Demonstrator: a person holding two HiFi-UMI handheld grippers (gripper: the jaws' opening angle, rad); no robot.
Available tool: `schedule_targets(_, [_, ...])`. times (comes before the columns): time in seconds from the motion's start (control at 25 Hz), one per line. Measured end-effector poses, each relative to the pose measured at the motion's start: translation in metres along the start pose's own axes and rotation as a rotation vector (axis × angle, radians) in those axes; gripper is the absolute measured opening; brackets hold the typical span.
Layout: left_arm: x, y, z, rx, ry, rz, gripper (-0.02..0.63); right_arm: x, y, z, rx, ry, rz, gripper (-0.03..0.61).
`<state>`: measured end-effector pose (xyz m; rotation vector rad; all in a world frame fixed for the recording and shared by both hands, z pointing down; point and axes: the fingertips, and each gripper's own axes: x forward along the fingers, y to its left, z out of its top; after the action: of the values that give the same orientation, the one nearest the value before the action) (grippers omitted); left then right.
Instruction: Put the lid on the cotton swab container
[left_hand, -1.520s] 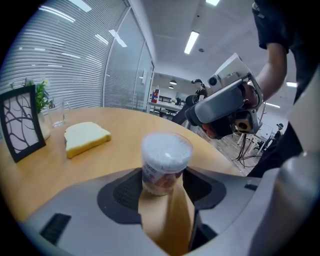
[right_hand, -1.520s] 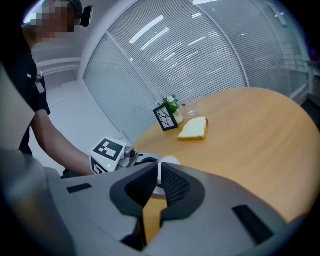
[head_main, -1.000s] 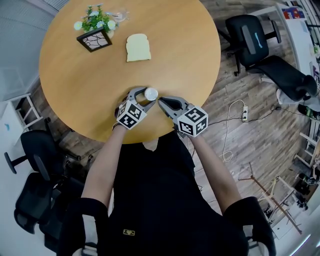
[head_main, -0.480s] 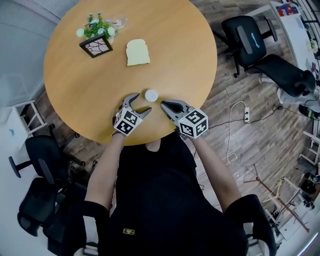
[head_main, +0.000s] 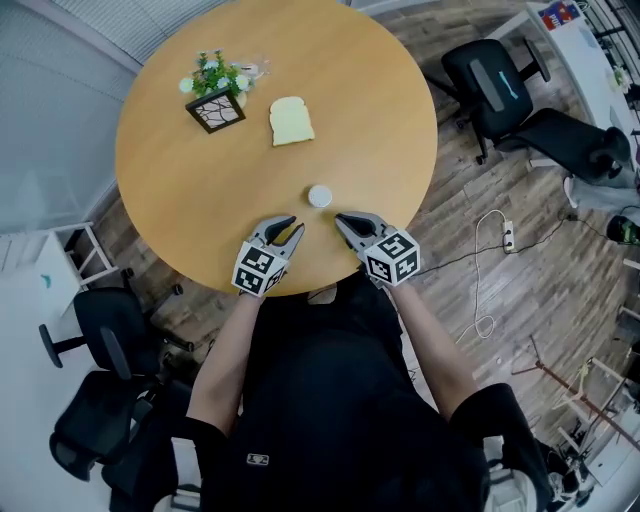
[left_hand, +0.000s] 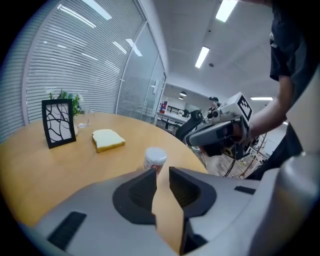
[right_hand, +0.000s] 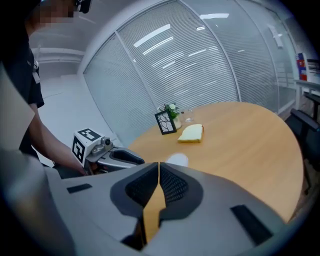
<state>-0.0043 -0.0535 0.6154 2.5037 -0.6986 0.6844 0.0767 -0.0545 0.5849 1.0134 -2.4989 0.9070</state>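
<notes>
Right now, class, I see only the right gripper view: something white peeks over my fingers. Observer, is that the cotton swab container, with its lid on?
Observer: Yes; the left gripper view shows the cotton swab container upright, its white lid on.
Operator: Is anything holding it?
Observer: No; the left gripper has just been closing its fingers, with a gap left and nothing between them.
Operator: Where does it stand?
Observer: Head view: on the table, apart from both, just beyond the tips of the left and the right gripper.
</notes>
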Motion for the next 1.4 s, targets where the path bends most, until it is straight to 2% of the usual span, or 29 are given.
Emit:
schedule_targets(0.12, [-0.016, -0.003, 0.007, -0.011, -0.036, -0.002, 0.032, -0.005, 0.012, -0.002, -0.023, -0.01, -0.02, 0.008])
schedule_targets(0.28, [-0.037, -0.012, 0.014, 0.011, -0.06, -0.043, 0.008, -0.009, 0.027, -0.007, -0.066, -0.01, -0.06, 0.008])
schedule_targets(0.44, [-0.053, -0.024, 0.021, 0.017, -0.086, -0.079, 0.006, -0.024, 0.037, -0.008, -0.1, -0.029, -0.113, 0.008])
schedule_targets(0.68, [-0.068, -0.037, 0.019, 0.033, -0.102, -0.117, 0.006, -0.036, 0.043, -0.014, -0.094, -0.067, -0.178, 0.006])
schedule_targets(1.4, [-0.072, -0.056, 0.022, 0.06, -0.117, -0.172, 0.006, -0.06, 0.059, -0.027, -0.114, -0.092, -0.244, 0.005])
